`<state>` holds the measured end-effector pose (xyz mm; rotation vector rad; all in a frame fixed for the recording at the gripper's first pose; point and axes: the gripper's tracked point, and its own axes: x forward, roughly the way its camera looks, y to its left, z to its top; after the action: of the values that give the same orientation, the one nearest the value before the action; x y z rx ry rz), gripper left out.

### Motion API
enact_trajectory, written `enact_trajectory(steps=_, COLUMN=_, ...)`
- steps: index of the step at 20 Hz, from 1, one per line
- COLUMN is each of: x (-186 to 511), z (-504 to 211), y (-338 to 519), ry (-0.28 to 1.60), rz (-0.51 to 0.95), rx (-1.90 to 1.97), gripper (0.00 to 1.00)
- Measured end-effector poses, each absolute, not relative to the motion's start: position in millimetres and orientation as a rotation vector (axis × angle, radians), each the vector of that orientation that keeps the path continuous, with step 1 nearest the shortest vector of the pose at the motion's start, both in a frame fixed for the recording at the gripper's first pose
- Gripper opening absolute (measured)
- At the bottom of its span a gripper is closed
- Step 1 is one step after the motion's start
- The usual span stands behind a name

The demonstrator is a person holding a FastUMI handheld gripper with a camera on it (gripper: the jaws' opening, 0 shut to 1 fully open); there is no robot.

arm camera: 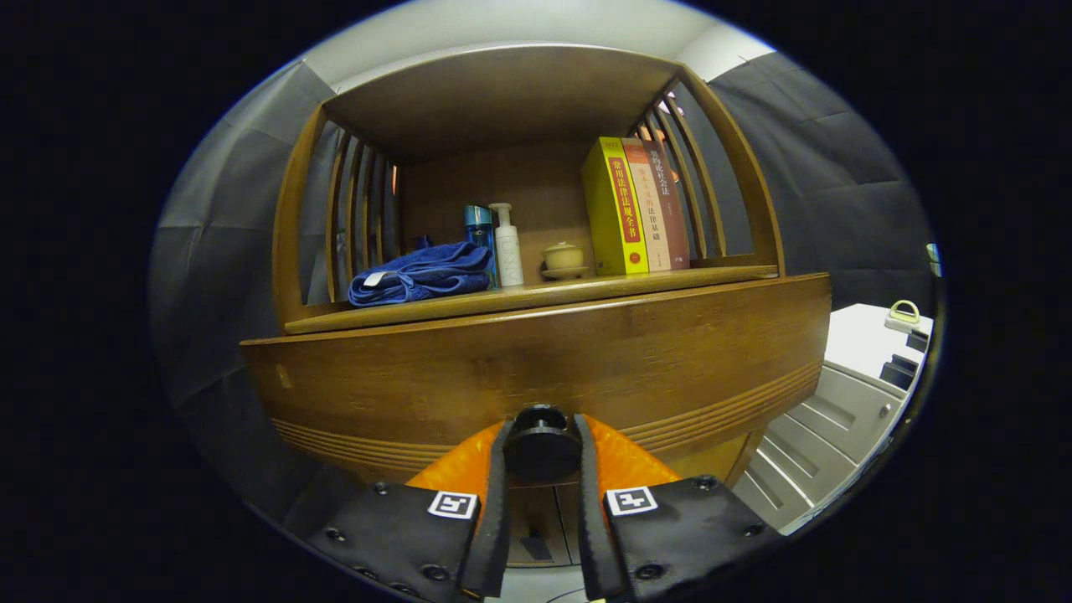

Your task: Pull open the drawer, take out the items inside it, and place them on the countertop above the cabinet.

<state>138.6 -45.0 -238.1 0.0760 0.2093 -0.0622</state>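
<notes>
Round black drawer knob [541, 448] on the curved brown wooden drawer front [536, 368], seated between the 2 black finger pads of the gripper [541, 456]. Both pads, 1 on each side [496, 494], press against the knob, so the tongs are clamped on it. Orange finger bodies flank the knob, and each black finger base carries 1 square black-and-white marker. The drawer front spans the area directly ahead of the fingers, with grooved lines along its lower edge; whether it has come out of the cabinet cannot be told.

Beyond and above the fingers lies the wooden countertop [536, 295], enclosed by a slatted wooden shelf frame [502, 92]. On it, from left of the fingers to right: a folded blue towel [423, 275]; a blue bottle [479, 230] touching or just beside a white pump bottle [507, 244]; a small cream lidded cup on a saucer [564, 258]; and 3 upright books [636, 205], 1 yellow, 1 orange, 1 dark red, leaning against the right slats.

Well to the right of the fingers stands a white cabinet with grey drawers [846, 394].
</notes>
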Motion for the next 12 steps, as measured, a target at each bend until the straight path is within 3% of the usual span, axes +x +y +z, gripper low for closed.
enact_trajectory(steps=12, x=75.4, z=-232.7, y=-43.1, ry=0.225, rz=-0.056, rx=0.068, gripper=0.42)
